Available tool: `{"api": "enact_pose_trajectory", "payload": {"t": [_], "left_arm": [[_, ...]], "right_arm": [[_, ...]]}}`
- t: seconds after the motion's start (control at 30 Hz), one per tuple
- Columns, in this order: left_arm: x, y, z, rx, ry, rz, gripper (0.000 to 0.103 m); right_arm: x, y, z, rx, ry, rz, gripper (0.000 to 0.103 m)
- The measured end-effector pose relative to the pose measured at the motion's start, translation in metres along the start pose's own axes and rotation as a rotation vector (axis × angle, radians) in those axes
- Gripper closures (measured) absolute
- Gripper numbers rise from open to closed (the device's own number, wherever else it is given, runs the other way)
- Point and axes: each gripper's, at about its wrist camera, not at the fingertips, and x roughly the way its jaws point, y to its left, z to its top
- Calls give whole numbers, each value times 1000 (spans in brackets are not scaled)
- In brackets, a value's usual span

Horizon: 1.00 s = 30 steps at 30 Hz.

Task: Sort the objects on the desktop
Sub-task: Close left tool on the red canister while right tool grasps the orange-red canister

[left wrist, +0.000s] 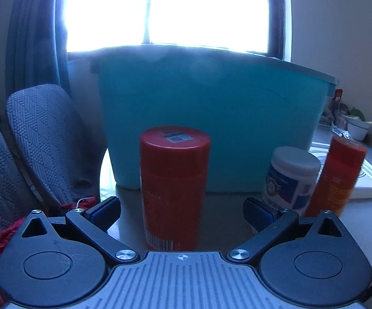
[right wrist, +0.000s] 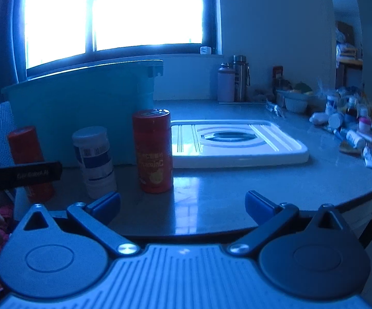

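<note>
Left wrist view: the left gripper [left wrist: 182, 212] is spread wide, gripping nothing; a smooth red canister [left wrist: 174, 188] stands upright between its blue fingers [left wrist: 106, 212], untouched. A white-capped bottle [left wrist: 290, 177] and slim orange tube [left wrist: 336, 175] are seen right of it, a teal plastic bin [left wrist: 211, 118] behind.

Right wrist view: the right gripper [right wrist: 183, 207] is wide open, empty, over a glossy grey tabletop [right wrist: 263, 180]. A ribbed white lid [right wrist: 237, 145] lies flat below a bright window [right wrist: 113, 13].

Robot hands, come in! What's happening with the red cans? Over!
Left gripper open, red can between its fingers, not gripped. Right gripper open, empty. Teal bin straight behind. Over.
</note>
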Motion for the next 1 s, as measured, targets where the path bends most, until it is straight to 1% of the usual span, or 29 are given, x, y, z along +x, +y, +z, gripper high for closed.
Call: {"api": "enact_pose_trajectory", "payload": {"t": [0.1,0.17,0.2,0.23,0.27,0.3,0.4,0.47,0.53,0.6,0.67,0.77,0.87,1.0], "left_arm": [[9,-3,0,21,-8,5,2],[14,-4,2,17,-12,0,2],[16,-5,2,15,-14,-3,7],[18,-6,4,14,-17,-5,15],[21,-7,5,20,-12,-2,37],[25,-9,6,38,-7,28,53],[31,-6,9,29,-4,-26,54],[30,-3,9,-1,-3,-41,54],[29,-6,8,8,-3,-19,54],[26,-7,8,11,7,-22,54],[18,-7,9,1,6,-28,54],[2,0,13,6,4,-16,54],[-15,3,10,6,26,-16,54],[-27,10,11,0,44,5,54]], "right_arm": [[3,-2,-1,7,-3,-2,0],[7,-2,-3,1,6,-3,0],[8,-3,-3,0,9,-3,0],[9,-4,-2,1,9,-2,0],[10,-5,-2,4,9,0,0],[11,-6,-1,11,8,2,0],[12,-6,1,10,2,6,0],[12,-6,1,2,-2,7,0],[13,-7,3,-4,0,8,0],[14,-8,5,-7,6,12,0],[14,-9,8,-7,12,20,0],[15,-9,13,-6,20,39,0],[17,-5,16,-18,40,58,0],[18,-1,18,-24,51,75,0]]}}
